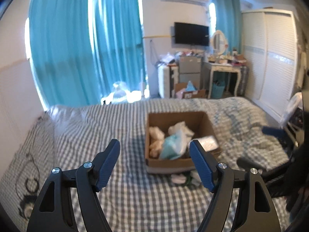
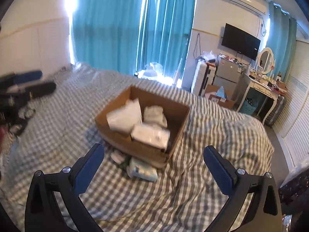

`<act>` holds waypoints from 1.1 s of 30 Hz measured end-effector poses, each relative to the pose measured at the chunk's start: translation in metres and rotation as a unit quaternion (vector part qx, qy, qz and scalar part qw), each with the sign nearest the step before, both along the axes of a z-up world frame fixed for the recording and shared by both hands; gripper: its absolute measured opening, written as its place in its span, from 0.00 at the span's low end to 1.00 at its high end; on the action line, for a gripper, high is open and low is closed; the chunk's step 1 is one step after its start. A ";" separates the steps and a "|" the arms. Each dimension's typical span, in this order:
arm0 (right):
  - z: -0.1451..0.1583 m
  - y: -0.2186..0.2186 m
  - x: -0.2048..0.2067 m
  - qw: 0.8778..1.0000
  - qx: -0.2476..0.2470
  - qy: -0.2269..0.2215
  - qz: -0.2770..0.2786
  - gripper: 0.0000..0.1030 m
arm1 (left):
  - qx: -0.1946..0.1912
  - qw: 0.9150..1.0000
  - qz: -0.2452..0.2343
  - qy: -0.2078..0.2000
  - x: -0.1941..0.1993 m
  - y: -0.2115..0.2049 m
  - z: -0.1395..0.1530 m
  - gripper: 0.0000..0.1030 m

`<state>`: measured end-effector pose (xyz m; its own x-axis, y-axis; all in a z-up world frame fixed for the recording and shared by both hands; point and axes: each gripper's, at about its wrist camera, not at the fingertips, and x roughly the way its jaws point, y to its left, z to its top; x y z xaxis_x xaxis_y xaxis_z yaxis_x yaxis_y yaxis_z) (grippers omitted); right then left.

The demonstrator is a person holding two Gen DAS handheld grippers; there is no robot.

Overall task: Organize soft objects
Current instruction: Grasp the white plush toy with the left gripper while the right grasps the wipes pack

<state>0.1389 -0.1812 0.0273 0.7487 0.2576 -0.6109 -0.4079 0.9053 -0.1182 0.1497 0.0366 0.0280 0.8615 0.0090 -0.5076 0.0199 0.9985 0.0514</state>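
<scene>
A cardboard box [image 1: 204, 121] sits on the checked bed and also shows in the right wrist view [image 2: 179, 119]. It holds several soft white and pale blue packs [image 1: 171, 147] [image 2: 148, 133]. A white and blue pack [image 2: 143, 171] and a small white item [image 2: 116, 156] lie on the bed against the box's near side; they show blurred in the left wrist view [image 1: 179, 178]. My left gripper [image 1: 155, 163] is open and empty above the bed, near the box. My right gripper [image 2: 154, 167] is open and empty above the loose pack. The left gripper shows blurred at the right view's left edge [image 2: 27, 85].
The bed's grey checked cover [image 1: 125, 193] [image 2: 183, 197] is rumpled toward the right. Teal curtains [image 1: 87, 48], a dresser [image 1: 222, 67], a small fridge [image 1: 190, 67] and a white wardrobe [image 1: 270, 54] stand beyond the bed. A floor box [image 1: 190, 92] sits by the dresser.
</scene>
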 end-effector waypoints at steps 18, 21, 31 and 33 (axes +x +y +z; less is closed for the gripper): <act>-0.142 0.022 0.090 0.986 -0.026 0.164 0.022 0.85 | -0.019 0.991 0.026 0.129 0.068 -0.009 -0.157 0.73; -0.147 0.020 0.089 0.983 -0.018 0.183 0.027 0.65 | -0.019 0.990 0.022 0.137 0.067 -0.010 -0.167 0.73; -0.117 0.000 0.060 0.989 0.027 0.146 0.022 0.24 | -0.023 0.989 0.009 0.143 0.065 -0.022 -0.165 0.73; -0.109 -0.008 0.055 0.990 0.034 0.138 0.010 0.21 | -0.030 0.989 0.003 0.147 0.065 -0.029 -0.165 0.73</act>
